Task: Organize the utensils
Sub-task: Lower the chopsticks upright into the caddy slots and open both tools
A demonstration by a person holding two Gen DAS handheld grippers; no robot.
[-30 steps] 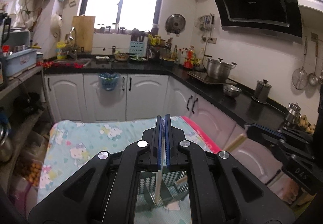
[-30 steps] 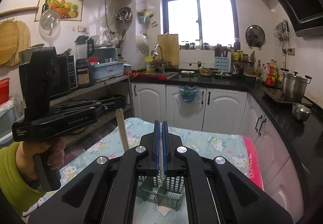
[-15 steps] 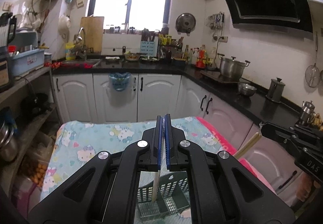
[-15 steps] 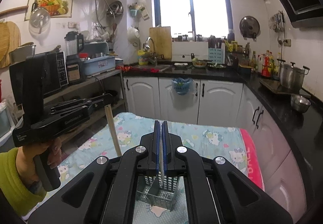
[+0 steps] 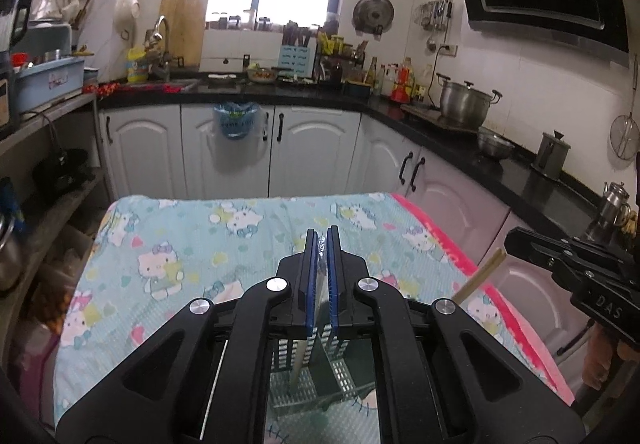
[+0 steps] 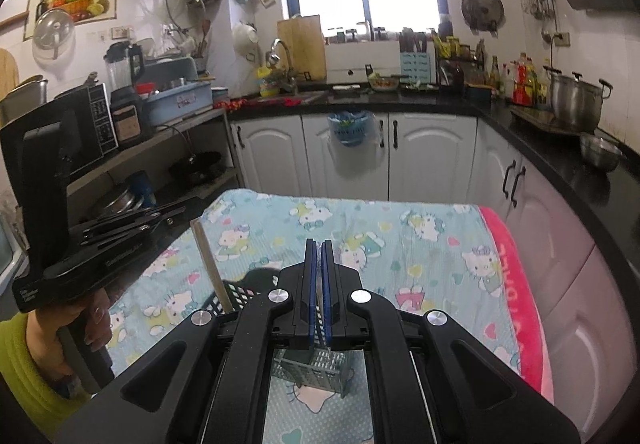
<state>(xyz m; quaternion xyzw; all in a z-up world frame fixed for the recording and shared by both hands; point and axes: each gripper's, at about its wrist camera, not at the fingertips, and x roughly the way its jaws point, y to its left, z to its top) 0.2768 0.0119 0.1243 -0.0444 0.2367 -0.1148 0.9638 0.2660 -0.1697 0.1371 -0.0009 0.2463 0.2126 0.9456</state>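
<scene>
Both claws hang over a table spread with a cartoon-cat cloth (image 5: 168, 244). Low in the centre of the left wrist view, the left gripper (image 5: 321, 276) is pinched tight on a pale chopstick (image 5: 298, 358) whose lower end dips into a grey slotted utensil basket (image 5: 344, 372). The right gripper (image 6: 319, 280), lower centre of its own view, is likewise clamped on a thin stick (image 6: 318, 308) above the same basket (image 6: 316, 370)
</scene>
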